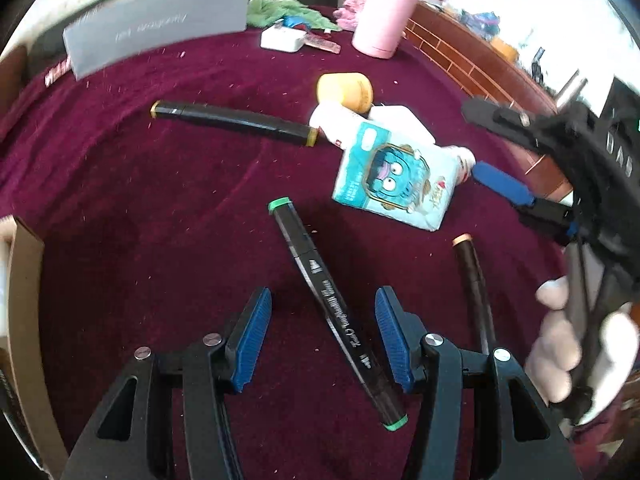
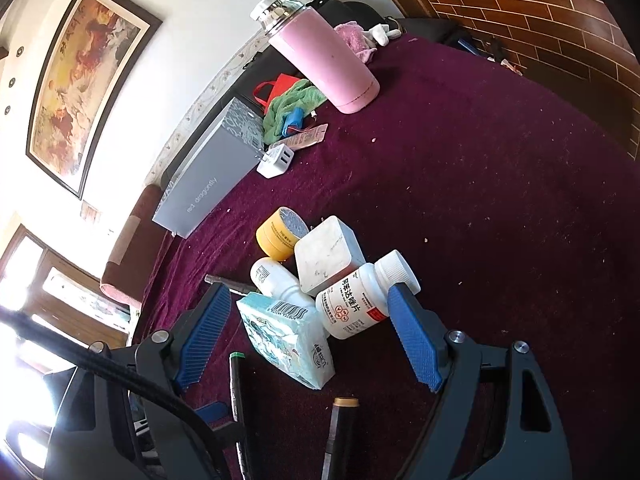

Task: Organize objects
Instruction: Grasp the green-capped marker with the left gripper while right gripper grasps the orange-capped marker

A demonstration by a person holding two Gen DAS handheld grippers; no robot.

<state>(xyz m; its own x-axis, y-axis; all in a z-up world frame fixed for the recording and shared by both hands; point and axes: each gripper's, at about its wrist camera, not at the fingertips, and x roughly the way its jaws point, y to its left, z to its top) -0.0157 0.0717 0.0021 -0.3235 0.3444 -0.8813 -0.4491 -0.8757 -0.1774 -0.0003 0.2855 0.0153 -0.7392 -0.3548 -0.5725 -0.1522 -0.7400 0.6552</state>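
Maroon table [image 1: 160,184]: left claw [image 1: 324,336], half-open and empty, straddles green-capped marker [image 1: 336,312]; next, close. Right claw [image 2: 308,332] gapes empty.

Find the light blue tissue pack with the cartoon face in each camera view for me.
Left wrist view: the light blue tissue pack with the cartoon face lies right of centre, beyond the green-capped black marker.
Right wrist view: the same pack sits low at centre, barcode side up, between the open tool's fingers.
Shared landmark: the tall pink insulated bottle stands at the far edge of the maroon cloth.
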